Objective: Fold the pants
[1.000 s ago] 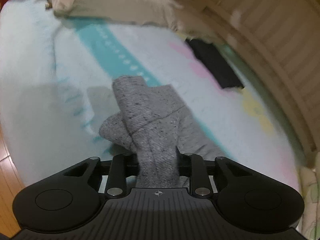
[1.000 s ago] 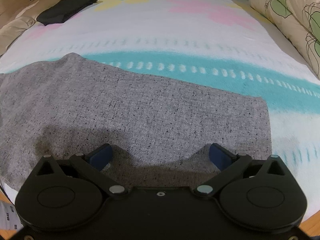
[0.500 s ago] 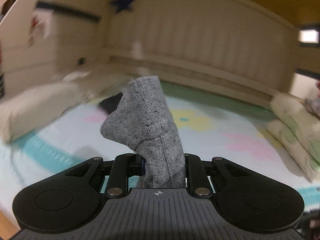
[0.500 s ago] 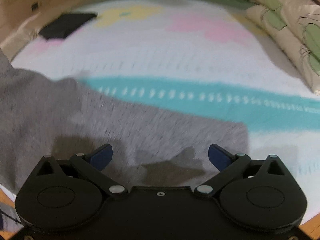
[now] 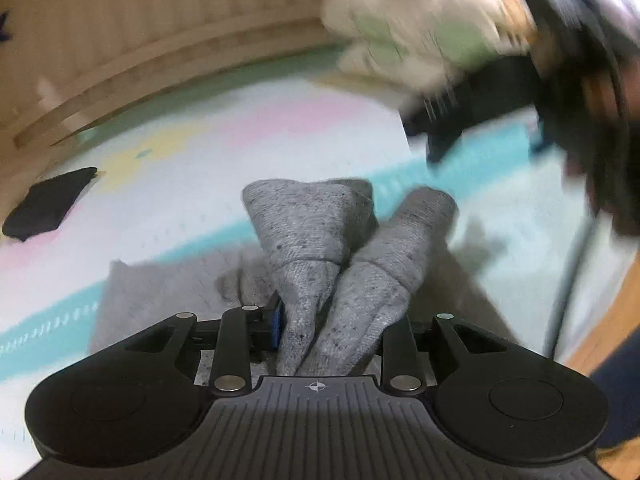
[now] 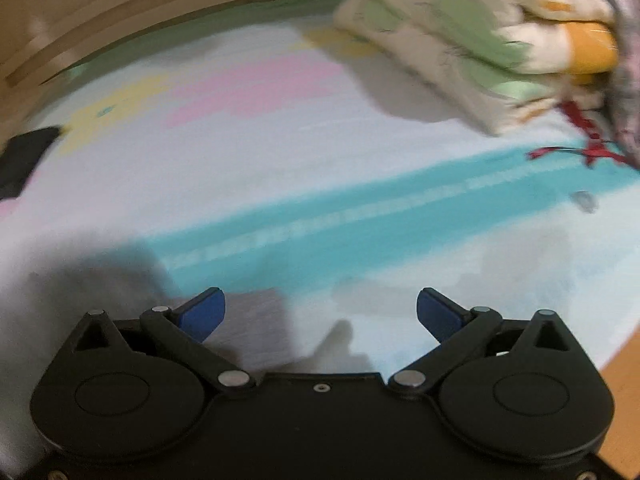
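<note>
My left gripper [image 5: 326,326] is shut on a bunched end of the grey pants [image 5: 316,232] and holds it above the bed, over the rest of the grey fabric that lies flat on the sheet. My right gripper [image 6: 320,312] is open and empty, low over the sheet. A corner of the grey pants [image 6: 256,320] lies under its left finger. The right gripper also shows, blurred, in the left wrist view [image 5: 480,120] at the upper right.
The bed has a white sheet with a teal stripe [image 6: 360,216]. Folded patterned bedding [image 6: 460,40] lies at the far right. A black folded garment [image 5: 48,204] lies at the far left. A wooden bed rail [image 5: 160,68] runs along the back.
My left gripper has swung right with the pants end and come down over the flat part. My right gripper has shifted right, off most of the grey fabric.
</note>
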`<state>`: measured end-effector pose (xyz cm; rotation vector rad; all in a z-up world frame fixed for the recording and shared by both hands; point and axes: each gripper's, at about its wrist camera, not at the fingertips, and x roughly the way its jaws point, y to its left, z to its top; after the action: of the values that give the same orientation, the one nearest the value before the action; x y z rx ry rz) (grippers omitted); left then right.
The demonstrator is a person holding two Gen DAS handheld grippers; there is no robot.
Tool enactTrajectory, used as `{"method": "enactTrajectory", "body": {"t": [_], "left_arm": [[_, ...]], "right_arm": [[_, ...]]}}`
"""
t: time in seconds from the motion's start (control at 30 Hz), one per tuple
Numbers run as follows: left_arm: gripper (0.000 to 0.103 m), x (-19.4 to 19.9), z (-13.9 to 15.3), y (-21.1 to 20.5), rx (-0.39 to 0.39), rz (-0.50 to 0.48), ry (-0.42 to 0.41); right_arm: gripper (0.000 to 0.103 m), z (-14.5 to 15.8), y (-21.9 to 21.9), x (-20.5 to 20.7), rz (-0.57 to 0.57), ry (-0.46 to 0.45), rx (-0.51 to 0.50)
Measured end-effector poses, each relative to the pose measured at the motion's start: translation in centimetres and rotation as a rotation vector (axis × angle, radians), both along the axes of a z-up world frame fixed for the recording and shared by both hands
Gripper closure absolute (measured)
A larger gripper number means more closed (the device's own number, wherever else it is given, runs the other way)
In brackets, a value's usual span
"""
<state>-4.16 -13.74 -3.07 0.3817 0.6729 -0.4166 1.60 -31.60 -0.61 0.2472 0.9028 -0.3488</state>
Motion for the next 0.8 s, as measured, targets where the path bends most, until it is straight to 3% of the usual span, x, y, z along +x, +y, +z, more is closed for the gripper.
{"method": "enactTrajectory", "body": {"t": [0.07, 0.13, 0.27, 0.33, 0.47, 0.6, 0.63, 0.7, 0.8], "left_arm": [[0.071, -0.9, -0.3, -0.6, 0.052, -0.015, -0.039], [0.066, -1.4, 0.1, -0.2, 0.040, -0.065, -0.037], [0.063, -2.0, 1.6, 1.6, 0.005, -0.168, -0.012], [0.057, -2.3, 2.4, 2.8, -0.043, -0.235, 0.001], [0.056, -3.3, 4.3, 5.5, -0.173, -0.334, 0.031], [0.038, -0.5, 5.6, 9.3, -0.269, -0.213, 0.037], [0.038, 0.8, 5.6, 10.1, -0.273, -0.167, 0.045], [0.038, 3.4, 4.6, 11.7, -0.239, -0.059, 0.084], [0.038, 6.8, 1.4, 13.4, -0.199, 0.037, 0.215]], "right_arm": [[0.002, 0.2, -0.7, -0.1, -0.018, 0.000, -0.073], [0.002, 0.4, -0.9, 0.0, -0.031, -0.005, -0.137], [0.002, 0.7, -1.0, 0.2, -0.022, -0.022, -0.130], [0.002, 0.6, -0.5, 0.8, 0.005, -0.011, -0.155], [0.002, 0.7, -0.3, 0.3, 0.004, -0.003, -0.218], [0.002, 0.7, -0.6, -0.2, 0.025, 0.001, -0.180], [0.002, 0.8, -0.5, -0.4, 0.040, -0.004, -0.150], [0.002, 0.8, 0.0, -0.9, 0.095, -0.015, -0.080], [0.002, 0.6, 0.9, -1.6, 0.200, -0.027, 0.045]]}}
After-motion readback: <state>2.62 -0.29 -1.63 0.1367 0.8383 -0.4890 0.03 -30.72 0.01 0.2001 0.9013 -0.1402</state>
